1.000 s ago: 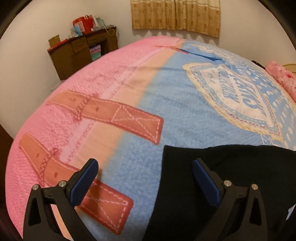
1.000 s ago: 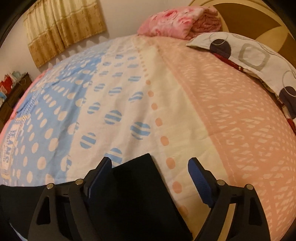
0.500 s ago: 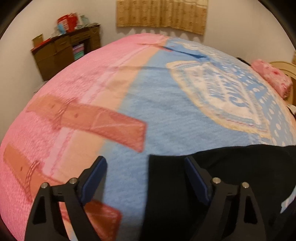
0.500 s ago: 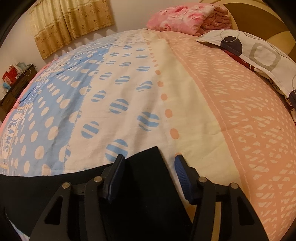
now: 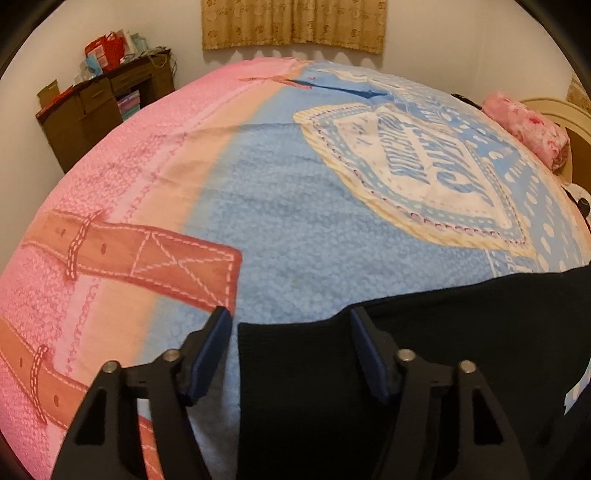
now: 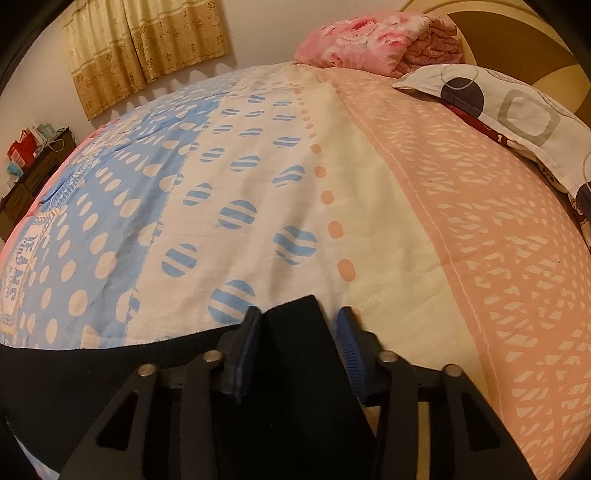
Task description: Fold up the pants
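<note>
Pants [image 5: 461, 350] lie flat on bed [image 5: 295, 221], long axis spanning both grippers: left gripper [image 5: 291, 354] closing around one end corner, right gripper [image 6: 299, 343] closing, probably touching the other.

A patterned bedspread [image 5: 280, 229], pillow [image 6: 509, 107], folded pink blanket [image 6: 373, 40], curtains [image 5: 295, 22] and desk [image 5: 99, 107].

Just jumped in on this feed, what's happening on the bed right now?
A person is working two handheld grippers on black pants spread across the patterned bedspread. The left gripper is closing around one end of the pants, with a gap visible at its left finger. The right gripper is closing on the other end, whose corner pokes up between its fingers. Neither looks clamped yet, and no fold has started.
</note>
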A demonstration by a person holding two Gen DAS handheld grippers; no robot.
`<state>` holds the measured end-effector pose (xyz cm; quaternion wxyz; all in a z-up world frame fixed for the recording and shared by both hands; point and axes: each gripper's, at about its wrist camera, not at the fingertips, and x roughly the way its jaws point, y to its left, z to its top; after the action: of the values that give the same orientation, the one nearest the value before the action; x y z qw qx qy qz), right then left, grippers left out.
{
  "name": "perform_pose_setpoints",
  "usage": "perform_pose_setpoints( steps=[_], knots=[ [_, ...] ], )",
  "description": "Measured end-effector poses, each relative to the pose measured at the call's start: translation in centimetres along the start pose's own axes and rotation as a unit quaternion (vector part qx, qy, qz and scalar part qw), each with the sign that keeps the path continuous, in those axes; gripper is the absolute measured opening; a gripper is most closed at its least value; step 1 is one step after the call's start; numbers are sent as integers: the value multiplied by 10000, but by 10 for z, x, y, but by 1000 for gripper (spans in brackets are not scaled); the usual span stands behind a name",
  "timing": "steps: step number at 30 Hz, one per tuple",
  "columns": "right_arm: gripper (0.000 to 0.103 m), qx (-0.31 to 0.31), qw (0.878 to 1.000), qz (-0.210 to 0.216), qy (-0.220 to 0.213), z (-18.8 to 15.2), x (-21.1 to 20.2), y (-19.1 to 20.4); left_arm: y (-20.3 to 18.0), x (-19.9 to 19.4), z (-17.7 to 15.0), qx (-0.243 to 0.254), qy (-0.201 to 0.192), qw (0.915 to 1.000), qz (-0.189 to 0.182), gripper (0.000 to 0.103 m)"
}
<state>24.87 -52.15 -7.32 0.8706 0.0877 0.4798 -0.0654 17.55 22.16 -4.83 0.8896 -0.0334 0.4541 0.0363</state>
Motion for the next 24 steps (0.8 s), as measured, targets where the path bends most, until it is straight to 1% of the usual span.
perform_pose_setpoints(
  steps=[2,3,4,6,7,8,12,19,24],
  knots=[
    [26,-56,10000,3,-34,0,0,3,-4,-1,0,77,-12,10000,-33,45],
    [25,-92,9999,-11,-49,1,0,5,-5,-2,1,102,-13,9999,-116,24],
    [21,-132,9999,-37,-67,1,1,7,-8,-3,1,111,31,9994,-319,16],
    [17,-140,9998,-57,-91,2,0,10,-13,-9,0,187,-17,9995,-236,15],
    [12,-103,9999,-17,-116,3,-2,10,-16,-12,0,274,-51,9994,-197,14],
    [11,-101,9998,-21,-148,3,-4,11,-17,-14,0,305,-96,9993,-167,14],
    [10,-133,9995,4,-303,4,-16,13,-10,-32,4,140,-355,9988,-294,13],
    [10,-33,9981,134,-604,1,-50,1,-4,-61,1,-47,-676,9965,-492,13],
    [10,24,9961,252,-848,-4,-78,-7,-1,-79,-5,-195,-927,9928,-733,13]
  ],
)
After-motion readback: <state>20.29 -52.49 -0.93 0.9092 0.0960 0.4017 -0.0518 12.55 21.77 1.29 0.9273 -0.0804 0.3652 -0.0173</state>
